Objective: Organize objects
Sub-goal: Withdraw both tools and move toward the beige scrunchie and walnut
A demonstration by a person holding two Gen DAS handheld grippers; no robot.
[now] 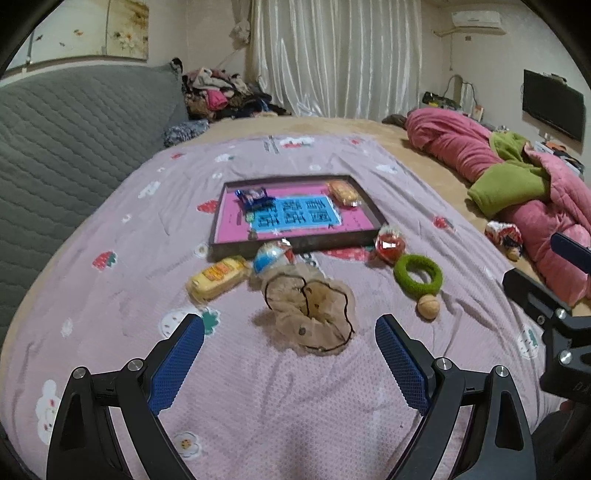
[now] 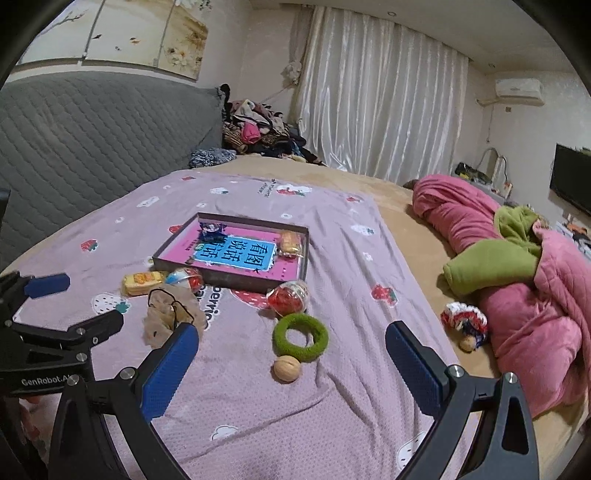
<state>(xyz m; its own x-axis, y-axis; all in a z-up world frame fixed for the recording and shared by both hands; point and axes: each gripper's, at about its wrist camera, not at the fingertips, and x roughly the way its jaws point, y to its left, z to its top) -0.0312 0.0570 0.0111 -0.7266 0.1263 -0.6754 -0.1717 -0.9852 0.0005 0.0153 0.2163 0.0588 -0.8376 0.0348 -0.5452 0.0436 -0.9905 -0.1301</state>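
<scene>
A soft, matt cotton sheet (image 2: 332, 236) is seen beneath the dark tray (image 2: 258, 284). Beside the tray, glossy clear plastic is shown by a capsule (image 2: 290, 297); a fuzzy green ring (image 2: 300, 336) and sheer beige fabric scrunchie (image 1: 310, 314) lie near.

Bed with lilac strawberry-print sheet (image 1: 280, 398); grey quilted headboard (image 1: 74, 147); white curtains (image 1: 332, 55); heaped clothes (image 1: 221, 92) beside headboard; pink-and-green quilt (image 2: 517, 295) bundled on bed; wall television (image 1: 554, 105); air conditioner (image 1: 476, 18).
</scene>
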